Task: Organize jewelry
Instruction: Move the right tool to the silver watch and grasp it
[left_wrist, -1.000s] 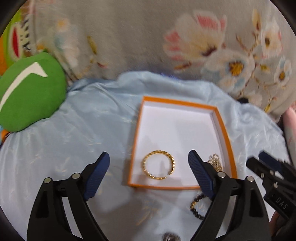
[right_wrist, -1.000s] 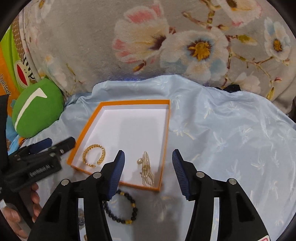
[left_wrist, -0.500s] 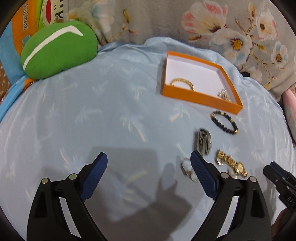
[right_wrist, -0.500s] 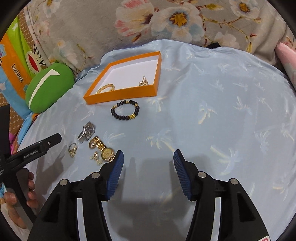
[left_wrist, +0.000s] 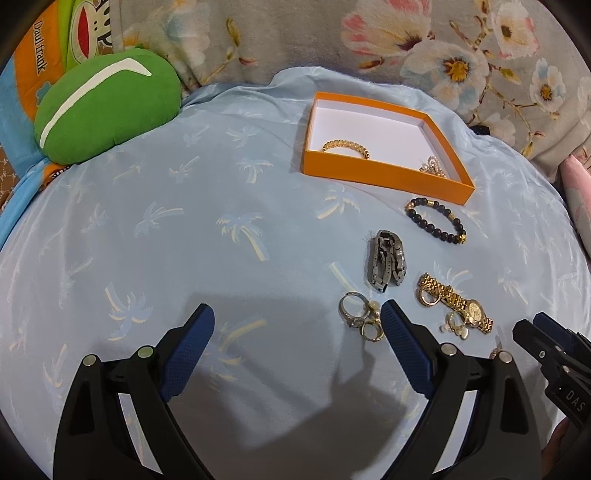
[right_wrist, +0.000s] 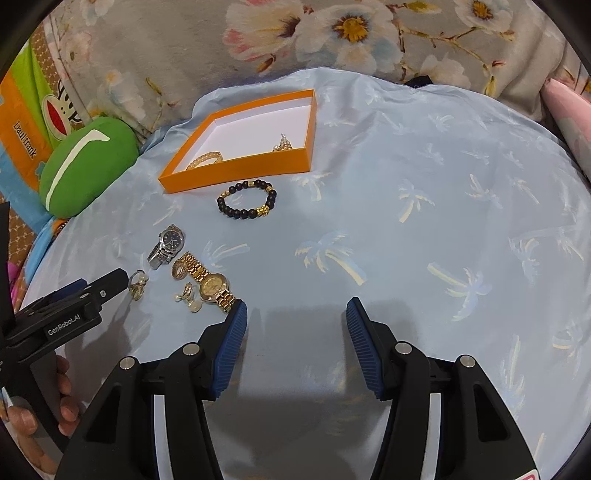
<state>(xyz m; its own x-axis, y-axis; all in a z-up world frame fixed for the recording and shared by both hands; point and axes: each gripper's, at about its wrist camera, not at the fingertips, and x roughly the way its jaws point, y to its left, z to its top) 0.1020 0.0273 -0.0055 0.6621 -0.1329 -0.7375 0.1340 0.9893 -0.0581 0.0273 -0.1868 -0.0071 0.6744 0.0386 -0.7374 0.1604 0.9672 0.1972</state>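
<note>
An orange box with a white inside lies on the blue cloth and holds a gold bangle and a gold chain piece. In front of it lie a black bead bracelet, a silver watch, a gold watch, rings and pearl earrings. My left gripper is open and empty, just left of the rings. My right gripper is open and empty, right of the gold watch.
A green cushion sits at the cloth's far left. Floral fabric rises behind the box. A pink cushion is at the far right. The right gripper's tip shows in the left wrist view.
Both grippers have pulled back from over the box to the near side of the cloth, more in the first half second. The loose jewelry came into view. Both stay open.
</note>
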